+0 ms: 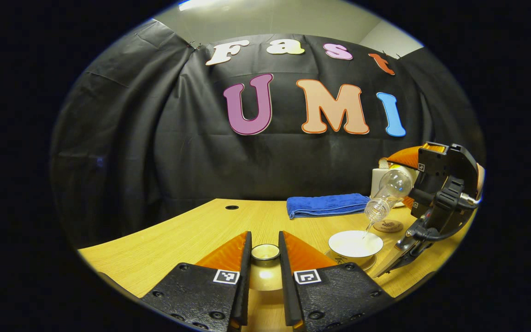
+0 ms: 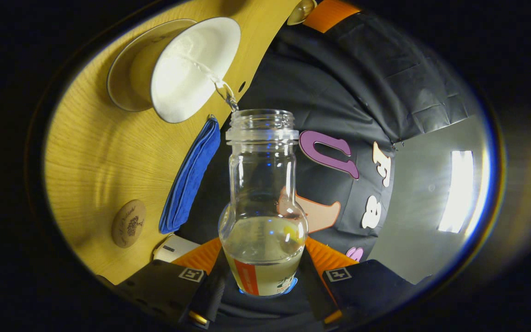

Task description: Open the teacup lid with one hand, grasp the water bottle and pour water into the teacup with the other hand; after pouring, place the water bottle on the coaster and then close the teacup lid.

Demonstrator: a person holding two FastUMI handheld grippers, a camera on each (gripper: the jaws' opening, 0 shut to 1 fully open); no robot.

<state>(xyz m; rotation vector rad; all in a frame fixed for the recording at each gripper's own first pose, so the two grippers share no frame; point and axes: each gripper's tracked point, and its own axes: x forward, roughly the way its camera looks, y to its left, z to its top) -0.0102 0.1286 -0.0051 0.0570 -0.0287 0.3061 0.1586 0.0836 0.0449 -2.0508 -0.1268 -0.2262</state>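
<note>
currently the water bottle point(image 2: 264, 203) is tipped mouth-down toward the teacup point(image 1: 355, 244), uncapped, partly filled with clear liquid pooled at its base end. a thin stream runs from the bottle mouth into the cup, seen in both views. cup is white inside, sits on a saucer point(image 1: 366, 263) on the wooden table point(image 1: 173, 240); i cannot tell the fill level.

right gripper point(image 2: 265, 276): both fingers press on the base end of the bottle, one each side, opened just to its width. in the left gripper view that gripper point(image 1: 436, 198) hangs right of the teacup, bottle point(image 1: 387, 193) slanting down-left over the cup rim.

left gripper point(image 1: 265, 263): fingers nearly together, clamped on the knob of the teacup lid point(image 1: 265, 265), which sits between them, left of the teacup and apart from it. whether the lid is lifted or resting on the table i cannot tell.

around the teacup: round wooden coaster point(image 1: 388, 226) just behind it, bare, close under the bottle neck. folded blue towel point(image 1: 327, 205) farther back, left of the coaster. a white box-like object point(image 1: 380, 182) behind the bottle, mostly hidden by it and the right gripper. in the right gripper view the coaster point(image 2: 128, 223) and towel point(image 2: 191, 177) lie beside each other, well apart from the teacup point(image 2: 187, 67).
</note>
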